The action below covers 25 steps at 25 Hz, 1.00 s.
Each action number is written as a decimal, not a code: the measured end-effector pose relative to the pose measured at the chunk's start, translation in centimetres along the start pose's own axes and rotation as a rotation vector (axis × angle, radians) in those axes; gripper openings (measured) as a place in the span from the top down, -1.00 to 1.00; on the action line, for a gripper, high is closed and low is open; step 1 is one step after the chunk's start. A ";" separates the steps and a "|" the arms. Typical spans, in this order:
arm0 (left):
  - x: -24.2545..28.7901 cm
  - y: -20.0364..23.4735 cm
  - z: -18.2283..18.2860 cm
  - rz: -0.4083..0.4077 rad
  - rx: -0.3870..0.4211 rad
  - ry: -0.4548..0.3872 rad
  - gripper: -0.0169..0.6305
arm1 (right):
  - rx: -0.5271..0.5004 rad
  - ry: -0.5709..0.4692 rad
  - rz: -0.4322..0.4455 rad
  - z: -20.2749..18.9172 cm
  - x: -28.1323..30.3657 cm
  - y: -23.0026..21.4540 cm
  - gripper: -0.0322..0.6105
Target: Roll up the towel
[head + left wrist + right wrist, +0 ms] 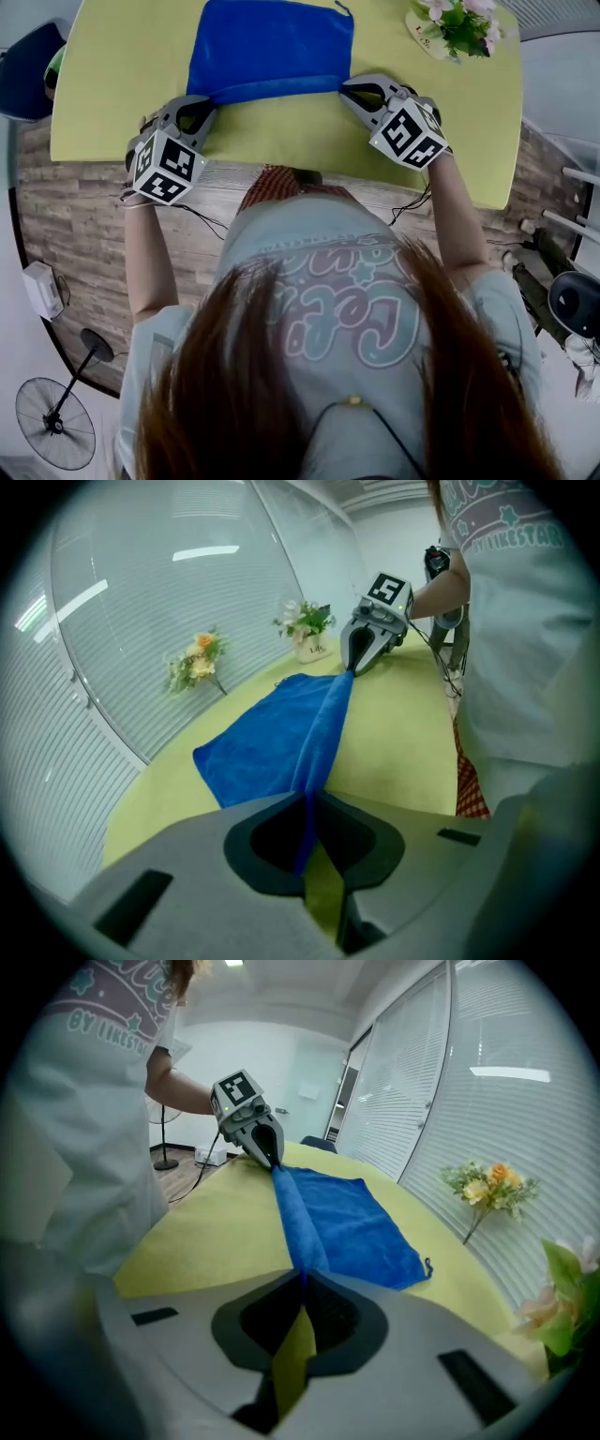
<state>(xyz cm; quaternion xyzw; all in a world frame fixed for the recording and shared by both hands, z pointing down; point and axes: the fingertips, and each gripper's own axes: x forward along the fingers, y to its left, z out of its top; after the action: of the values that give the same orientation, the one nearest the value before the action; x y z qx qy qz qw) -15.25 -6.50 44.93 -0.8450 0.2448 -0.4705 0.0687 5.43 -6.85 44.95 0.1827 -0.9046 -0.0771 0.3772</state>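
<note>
Table [122,94], left gripper [214,99], right gripper [345,89] pinching towel [272,47] edge

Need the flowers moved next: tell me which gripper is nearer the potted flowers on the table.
Right. The right gripper pinches the towel's near corner on the side of the potted flowers; the left gripper pinches the other near corner, the towel's whole width farther away.

The left gripper [307,806] has its jaws pressed together on the near corner of the blue towel [267,742]. The towel's edge rises as a ridge towards the right gripper [352,670], which pinches the far corner, above the yellow-green desk [398,752].
</note>
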 end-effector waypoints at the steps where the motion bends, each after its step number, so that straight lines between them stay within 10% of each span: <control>1: -0.1 0.1 0.0 0.006 0.000 -0.004 0.84 | -0.003 0.000 0.004 0.0 -0.1 0.0 0.84; 25: 0.7 2.5 -0.2 -0.076 -0.053 0.000 0.86 | 0.195 -0.046 -0.004 0.6 -0.1 -2.7 0.82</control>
<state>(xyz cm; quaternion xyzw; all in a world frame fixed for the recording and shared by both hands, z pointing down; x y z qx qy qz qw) -15.97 -8.99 44.66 -0.8551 0.2250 -0.4663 0.0283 5.80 -9.30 43.68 0.2185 -0.9159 0.0064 0.3366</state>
